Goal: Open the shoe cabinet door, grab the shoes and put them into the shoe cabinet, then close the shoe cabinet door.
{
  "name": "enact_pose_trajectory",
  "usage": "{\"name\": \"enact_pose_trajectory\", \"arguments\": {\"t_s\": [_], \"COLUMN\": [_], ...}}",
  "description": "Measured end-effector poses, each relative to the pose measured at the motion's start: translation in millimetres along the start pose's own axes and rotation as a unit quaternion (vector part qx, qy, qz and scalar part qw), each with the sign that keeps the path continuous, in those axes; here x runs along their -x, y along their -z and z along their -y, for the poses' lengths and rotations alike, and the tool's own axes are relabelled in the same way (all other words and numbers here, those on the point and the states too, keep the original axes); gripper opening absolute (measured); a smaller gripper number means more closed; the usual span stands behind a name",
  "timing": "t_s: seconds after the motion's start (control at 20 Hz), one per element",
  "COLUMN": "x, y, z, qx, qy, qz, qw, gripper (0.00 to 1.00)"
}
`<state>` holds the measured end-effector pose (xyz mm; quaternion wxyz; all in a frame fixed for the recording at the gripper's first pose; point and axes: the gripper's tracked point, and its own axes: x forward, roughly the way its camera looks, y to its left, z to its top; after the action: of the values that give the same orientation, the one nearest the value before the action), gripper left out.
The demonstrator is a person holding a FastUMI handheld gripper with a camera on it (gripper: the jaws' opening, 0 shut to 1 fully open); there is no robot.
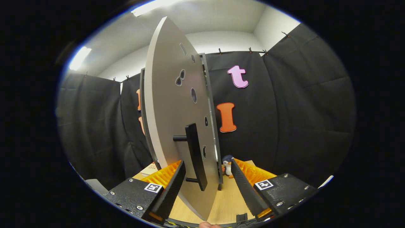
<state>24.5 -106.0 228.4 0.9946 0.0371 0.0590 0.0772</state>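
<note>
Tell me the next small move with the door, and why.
Probably close the gripper on the black handle. The fingers are spread apart with the handle between them, touching neither, and the door stands ajar, edge-on. Which way to swing it afterwards I cannot tell.

Camera's riding on the gripper [207, 177], looking forward along its two spread fingers and tilted up a bit. It's right up close to the cabinet door [172, 104], edge-on between them, ceiling [221, 19] visible above.
</note>
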Motion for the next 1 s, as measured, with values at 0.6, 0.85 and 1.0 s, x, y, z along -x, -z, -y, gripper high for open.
{"name": "enact_pose_trajectory", "arguments": {"t_s": [0.6, 0.85, 1.0], "x": [-42, -83, -109], "y": [16, 28, 36], "z": [-88, -133, -164], "qx": [-0.003, 0.006, 0.011], "qy": [-0.028, -0.052, -0.070], "qz": [-0.020, -0.037, -0.047], "qw": [0.999, 0.998, 0.996], "gripper": [0.91, 0.92, 0.92]}}
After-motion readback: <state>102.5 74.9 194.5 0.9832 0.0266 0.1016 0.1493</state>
